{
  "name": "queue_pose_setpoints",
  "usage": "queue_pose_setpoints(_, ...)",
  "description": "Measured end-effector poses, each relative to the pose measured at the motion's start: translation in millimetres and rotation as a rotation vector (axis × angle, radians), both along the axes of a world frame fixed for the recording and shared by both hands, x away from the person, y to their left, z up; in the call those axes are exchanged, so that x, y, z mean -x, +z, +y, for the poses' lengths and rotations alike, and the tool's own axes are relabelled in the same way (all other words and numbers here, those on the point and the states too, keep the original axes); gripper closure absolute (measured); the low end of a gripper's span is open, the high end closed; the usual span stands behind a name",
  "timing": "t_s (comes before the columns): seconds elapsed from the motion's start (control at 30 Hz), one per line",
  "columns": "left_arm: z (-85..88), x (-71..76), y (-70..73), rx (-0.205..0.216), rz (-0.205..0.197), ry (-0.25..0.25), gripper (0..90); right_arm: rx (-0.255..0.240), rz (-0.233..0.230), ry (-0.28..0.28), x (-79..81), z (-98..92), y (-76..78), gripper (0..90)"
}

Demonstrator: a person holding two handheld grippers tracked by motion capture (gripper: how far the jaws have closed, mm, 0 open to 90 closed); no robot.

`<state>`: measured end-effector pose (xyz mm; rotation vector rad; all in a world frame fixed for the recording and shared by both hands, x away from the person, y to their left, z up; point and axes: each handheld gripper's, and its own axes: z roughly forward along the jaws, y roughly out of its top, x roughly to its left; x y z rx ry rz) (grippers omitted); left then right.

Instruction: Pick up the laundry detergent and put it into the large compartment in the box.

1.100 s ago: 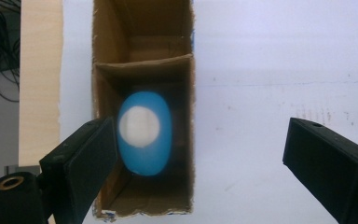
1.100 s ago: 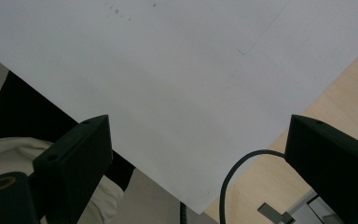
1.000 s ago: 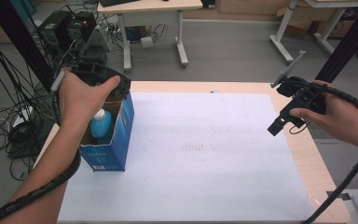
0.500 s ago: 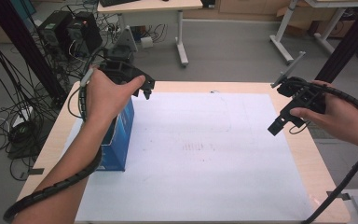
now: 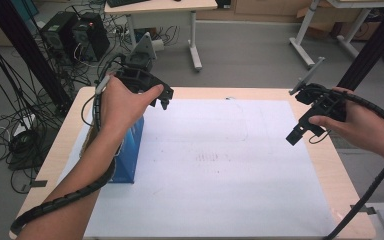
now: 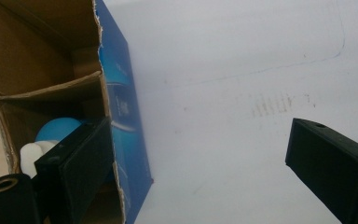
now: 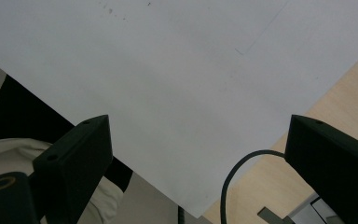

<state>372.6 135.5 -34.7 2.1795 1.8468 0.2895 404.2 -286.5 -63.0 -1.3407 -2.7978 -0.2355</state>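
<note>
On the left side of the table (image 5: 62, 145), over its white sheet (image 5: 215, 170), the left gripper (image 5: 161, 100) hung in the air above the far end of an open blue cardboard box (image 5: 129, 155), which stood at the left edge of that sheet. Its jaws were spread wide and held nothing; in the left gripper view one jaw lay over the box's open top and the other over bare white sheet. Inside the box, in the compartment nearer the camera behind a cardboard divider, sat a blue bottle (image 6: 58, 130) with a white cap (image 6: 32, 154), partly hidden by the jaw, so whether it stood upright or leaned could not be told. From the high view the person's left hand (image 5: 122, 102) and forearm covered most of the box, leaving just its blue side wall showing. Well apart, at the right of the table, the right gripper (image 5: 305, 129) was held above the right edge of the sheet, its jaws likewise spread and empty, pointing down toward the white sheet and a strip of bare wood. Beyond the far edge of the table stood a desk (image 5: 160, 7) and a tangle of cables (image 5: 10, 120) on the floor at the left.
</note>
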Motion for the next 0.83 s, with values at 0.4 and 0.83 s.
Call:
queue_pose_setpoints(0.4,0.1,0.7,-2.3,-0.008,0.001,-0.013,8.3,0.002,-0.004,0.000,-0.3,0.7,0.3,7.8)
queue_pose_setpoints(0.83,3.6,4.3,-1.8,-0.003,-0.005,-0.016,8.4,0.001,-0.010,0.011,0.2,3.9,0.8,7.8)
